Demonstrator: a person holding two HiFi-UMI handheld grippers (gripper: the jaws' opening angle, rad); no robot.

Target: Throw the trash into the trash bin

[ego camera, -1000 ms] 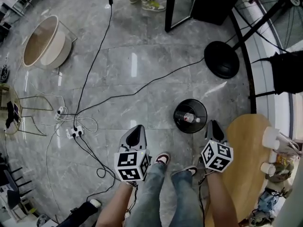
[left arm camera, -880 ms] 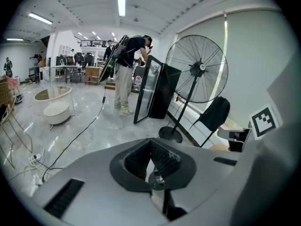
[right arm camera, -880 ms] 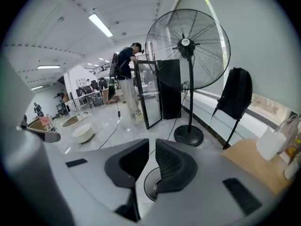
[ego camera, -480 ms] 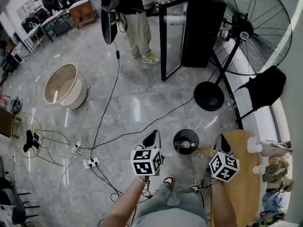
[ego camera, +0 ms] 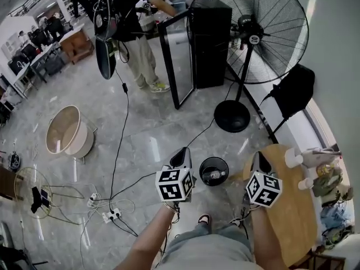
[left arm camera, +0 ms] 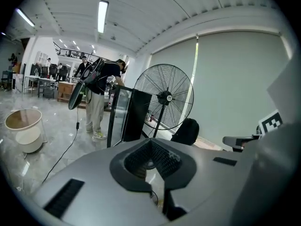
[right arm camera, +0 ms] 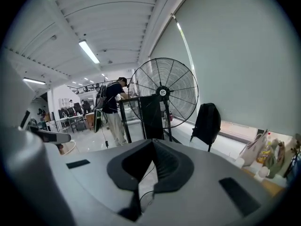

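Grey marble floor (ego camera: 152, 131) fills most of the head view, crossed by black cables (ego camera: 120, 125) that run down to a power strip (ego camera: 112, 214) at the lower left. The trash bin (ego camera: 202, 170) stands at the centre, just above the person's shoe (ego camera: 203, 220), and a bottle (ego camera: 214, 175) lies inside it, so that piece of trash looks already thrown away.

The left gripper (ego camera: 181, 156) sits just left of the bin and the right gripper (ego camera: 259, 162) to its right, over the edge of a round wooden table (ego camera: 292, 212). Both have their jaws pressed together with nothing between them, as each gripper view shows.

Risks from here, as I judge them: the bin is close to the feet, so a careless step could tip it and roll the bottle out. The cables at the lower left could catch a foot. White cups (ego camera: 292, 158) at the table's right edge are near the right gripper, and a swing that way could knock them down.
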